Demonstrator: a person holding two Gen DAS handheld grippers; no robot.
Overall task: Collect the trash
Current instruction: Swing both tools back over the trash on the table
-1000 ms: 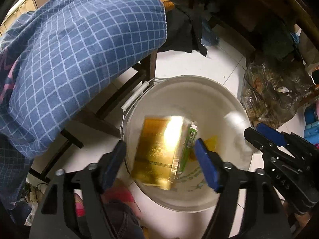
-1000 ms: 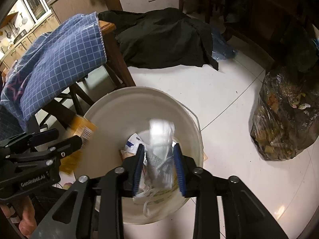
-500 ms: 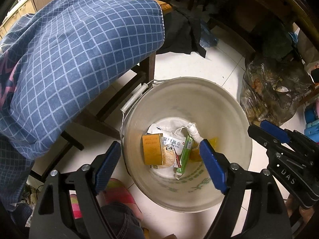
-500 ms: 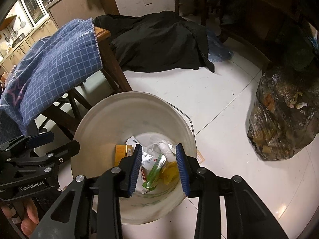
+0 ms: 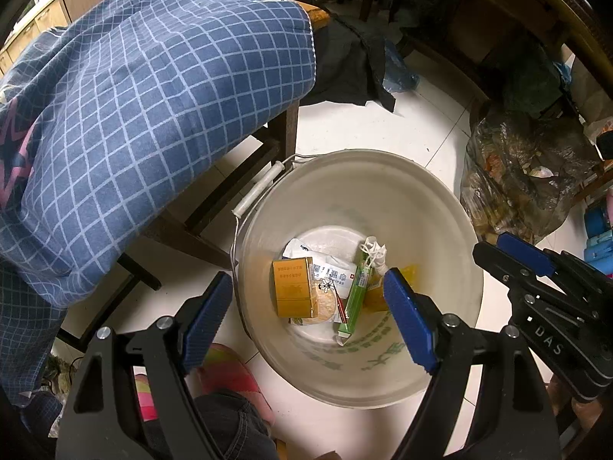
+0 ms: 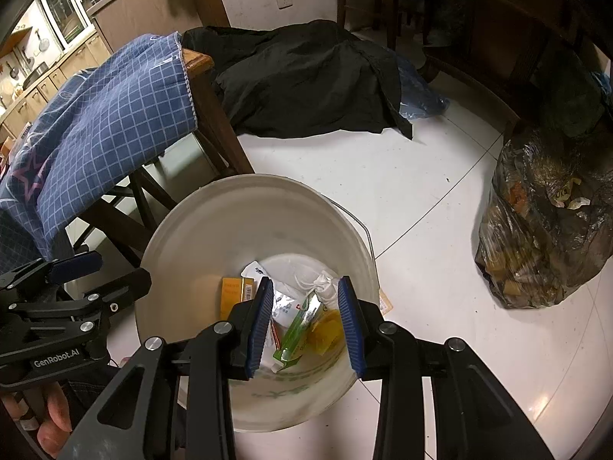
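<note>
A white bucket (image 5: 383, 199) stands on the floor tiles under both grippers. On its bottom lie a gold box (image 5: 293, 291), a white wipes packet (image 5: 333, 274), a green tube (image 5: 356, 295) and a yellow scrap (image 5: 377, 295). My left gripper (image 5: 306, 283) hangs above the bucket's near rim, wide open and empty. In the right wrist view the bucket (image 6: 230, 230) holds the same gold box (image 6: 231, 293) and green tube (image 6: 299, 326). My right gripper (image 6: 305, 287) hovers over them with a narrow gap between its pads and nothing in it.
A wooden chair draped in a blue checked cloth (image 5: 153, 96) stands left of the bucket. A black garment (image 6: 306, 84) lies on the floor behind. A full dark trash bag (image 6: 544, 230) sits at the right. A pink slipper (image 5: 226, 372) is near the bucket.
The gold box dropped from just under the left gripper to the bucket's bottom. The white packet left the right gripper's pads and now lies in the bucket too.
</note>
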